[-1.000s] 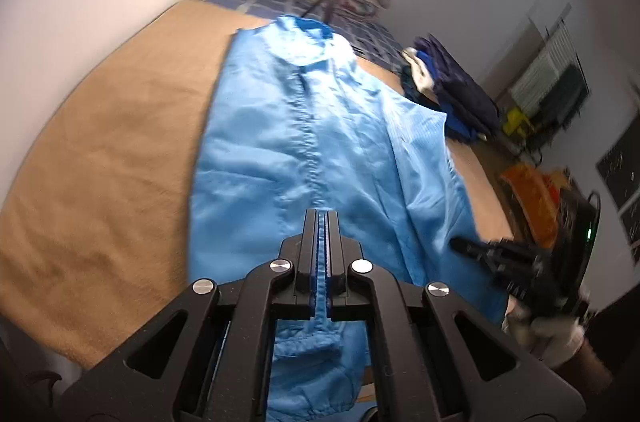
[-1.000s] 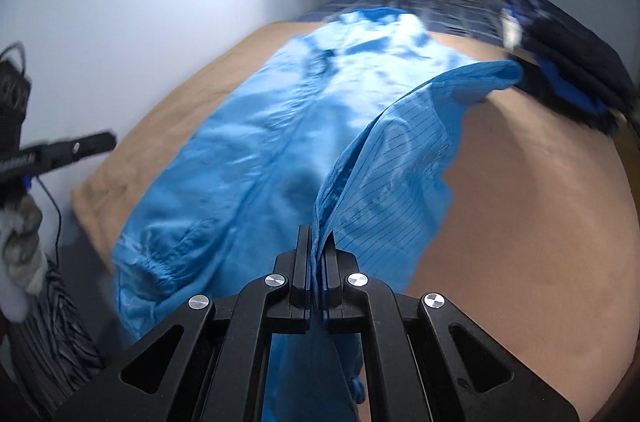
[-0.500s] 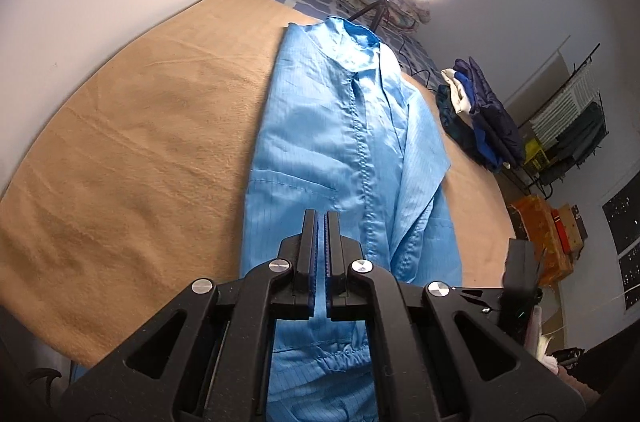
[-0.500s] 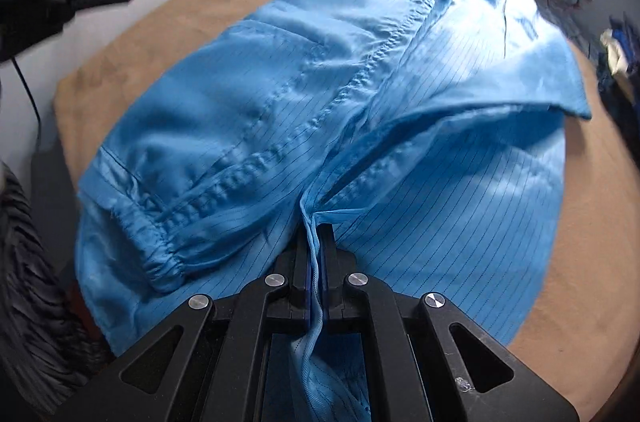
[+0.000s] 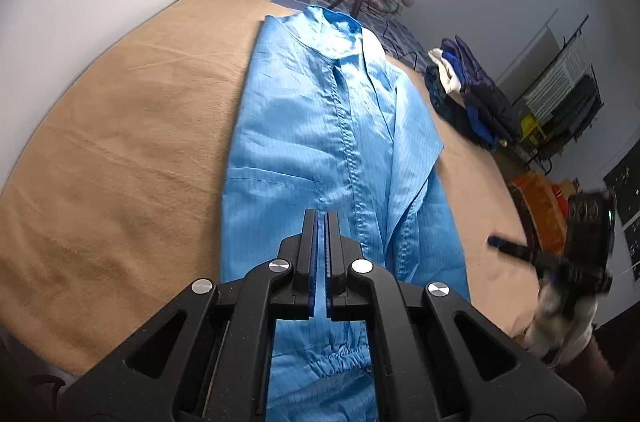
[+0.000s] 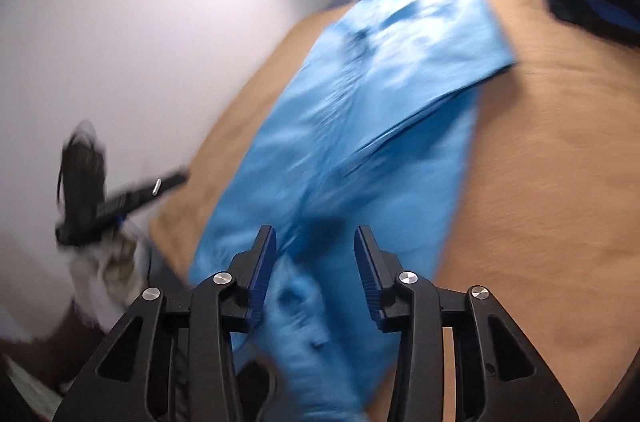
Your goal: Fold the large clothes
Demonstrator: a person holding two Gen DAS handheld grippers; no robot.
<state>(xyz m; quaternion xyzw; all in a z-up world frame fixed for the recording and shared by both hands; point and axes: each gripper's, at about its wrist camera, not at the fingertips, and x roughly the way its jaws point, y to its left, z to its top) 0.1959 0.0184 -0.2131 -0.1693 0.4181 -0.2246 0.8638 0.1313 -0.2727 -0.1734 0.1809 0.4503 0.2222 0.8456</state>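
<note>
Blue fabric of the long coat [image 5: 328, 150] lies lengthwise down the tan blanket [image 5: 120, 150] on the bed, collar at the far end, its right side and sleeve already laid in over the front. My left gripper [image 5: 320, 222] hovers above the hem end with its jaws pressed together on nothing, while my right gripper [image 6: 316, 242] has just been opening, jaws now spread with no cloth pinched between them. As I judge it, the right-side fold is set down, so next I should take the left edge and bring it in to match.
</note>
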